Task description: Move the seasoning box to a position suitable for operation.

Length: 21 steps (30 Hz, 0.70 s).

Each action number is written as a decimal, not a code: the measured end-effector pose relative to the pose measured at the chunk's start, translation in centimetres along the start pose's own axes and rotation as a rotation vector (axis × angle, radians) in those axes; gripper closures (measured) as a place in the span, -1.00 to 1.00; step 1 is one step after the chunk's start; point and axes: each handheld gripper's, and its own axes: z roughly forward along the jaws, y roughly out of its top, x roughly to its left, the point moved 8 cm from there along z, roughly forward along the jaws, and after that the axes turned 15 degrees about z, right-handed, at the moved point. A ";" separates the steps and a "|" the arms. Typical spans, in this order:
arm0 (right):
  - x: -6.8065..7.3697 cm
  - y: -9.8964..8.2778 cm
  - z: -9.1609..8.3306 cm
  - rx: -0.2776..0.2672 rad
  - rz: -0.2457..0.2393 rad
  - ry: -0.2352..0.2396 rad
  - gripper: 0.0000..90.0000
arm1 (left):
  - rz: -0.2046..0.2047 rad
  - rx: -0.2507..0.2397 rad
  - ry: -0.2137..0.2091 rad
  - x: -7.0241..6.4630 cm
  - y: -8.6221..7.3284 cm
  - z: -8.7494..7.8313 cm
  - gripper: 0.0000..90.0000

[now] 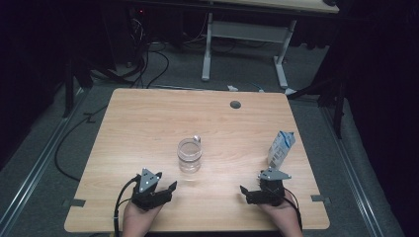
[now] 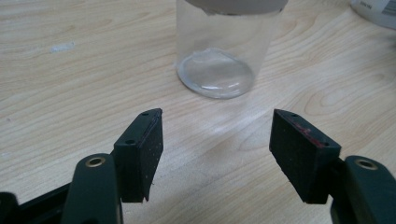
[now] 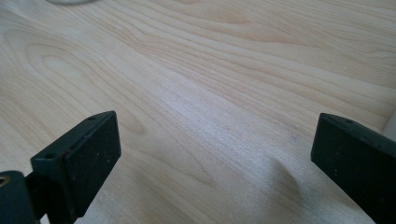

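Note:
A clear glass cup [image 1: 190,155] with a small handle stands upright mid-table and looks empty. A blue-and-white carton [image 1: 281,148] stands to its right. Near the front edge, my left gripper [image 1: 166,181] rests open, pointing toward the cup, and my right gripper [image 1: 252,182] is open just in front of the carton. In the left gripper view the cup [image 2: 224,51] stands a short way beyond the open left gripper [image 2: 217,128], nothing between the jaws. Bare wood lies between the wide-open jaws of the right gripper [image 3: 215,140].
The wooden table [image 1: 148,128] has a round cable hole [image 1: 235,104] near its far edge. Beyond it stands another desk on white legs [image 1: 207,49], with cables on the grey floor [image 1: 148,69]. The carton's edge [image 2: 376,7] shows in the left gripper view.

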 end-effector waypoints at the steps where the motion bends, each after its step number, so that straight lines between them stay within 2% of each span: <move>1: -0.1 0.0 -0.1 -0.001 -0.001 -0.003 -0.99 | 0.002 -0.003 -0.001 0.0 0.0 0.0 -0.22; 5: -0.1 0.1 -0.5 -0.011 0.024 0.014 -0.98 | -0.005 -0.020 -0.012 0.1 0.2 0.1 -0.20; 8: -0.1 0.2 -0.7 -0.017 0.024 0.015 -0.98 | -0.006 -0.023 -0.027 0.1 0.1 0.3 -0.19; 14: 0.0 0.1 -1.6 -0.076 0.029 0.026 -0.48 | -0.024 -0.046 -0.041 0.1 0.4 0.4 -0.14; 15: 0.0 0.1 -1.6 -0.076 0.029 0.026 -0.48 | -0.024 -0.046 -0.041 0.1 0.4 0.4 -0.14; 17: 0.0 0.1 -1.8 -0.088 0.044 0.036 -0.23 | -0.026 -0.053 -0.034 0.2 0.5 0.4 -0.14; 21: 0.4 0.1 -1.8 -0.089 0.042 0.062 -0.15 | -0.034 -0.066 -0.023 0.4 0.7 0.1 -0.14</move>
